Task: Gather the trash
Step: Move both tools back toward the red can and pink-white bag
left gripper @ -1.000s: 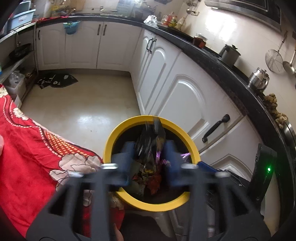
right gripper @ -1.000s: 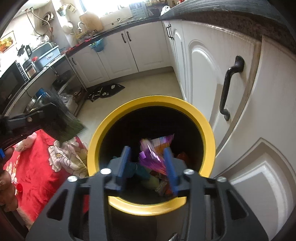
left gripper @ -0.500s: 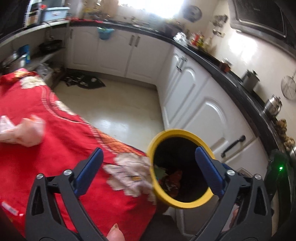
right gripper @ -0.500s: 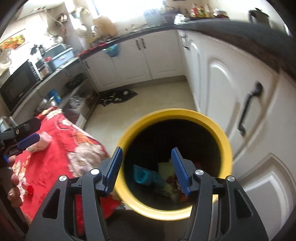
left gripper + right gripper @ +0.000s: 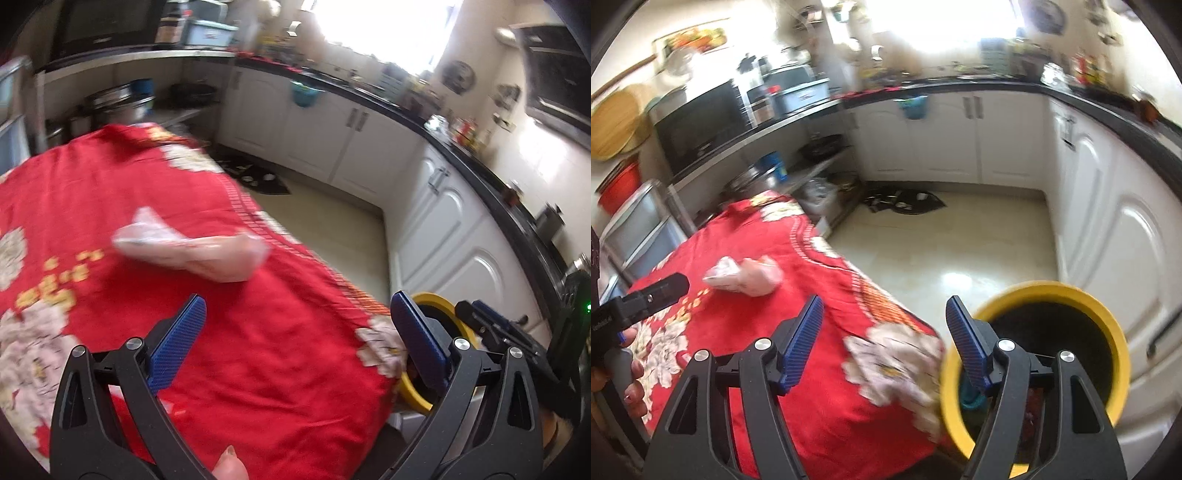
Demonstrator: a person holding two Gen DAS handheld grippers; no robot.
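Red floral tablecloth (image 5: 258,350) is hiding the table; yellow bin (image 5: 1071,295) is sitting beside it, contents mostly obscured. Crumpled pale wrapper (image 5: 192,247) — blurred — is lying on the cloth. Left gripper (image 5: 295,332) is standing released, empty; right gripper (image 5: 882,339) is opening, nothing between.

Daylight floods in from a window (image 5: 945,33) far ahead of both hand-held grippers, so bright it burns out to plain white and washes over the clutter below it. The pale floor (image 5: 960,273) beyond the right hand-held gripper (image 5: 884,341) carries a soft sheen of that glare. Everything ahead is smeared by motion: the red cloth (image 5: 147,206) and the crumpled plastic (image 5: 192,247) on it, past the left hand-held gripper (image 5: 295,332), look streaked. Only the black frames and blue pads (image 5: 177,343) stay crisp. Cabinet lines bow hard toward the dark rounded corners.
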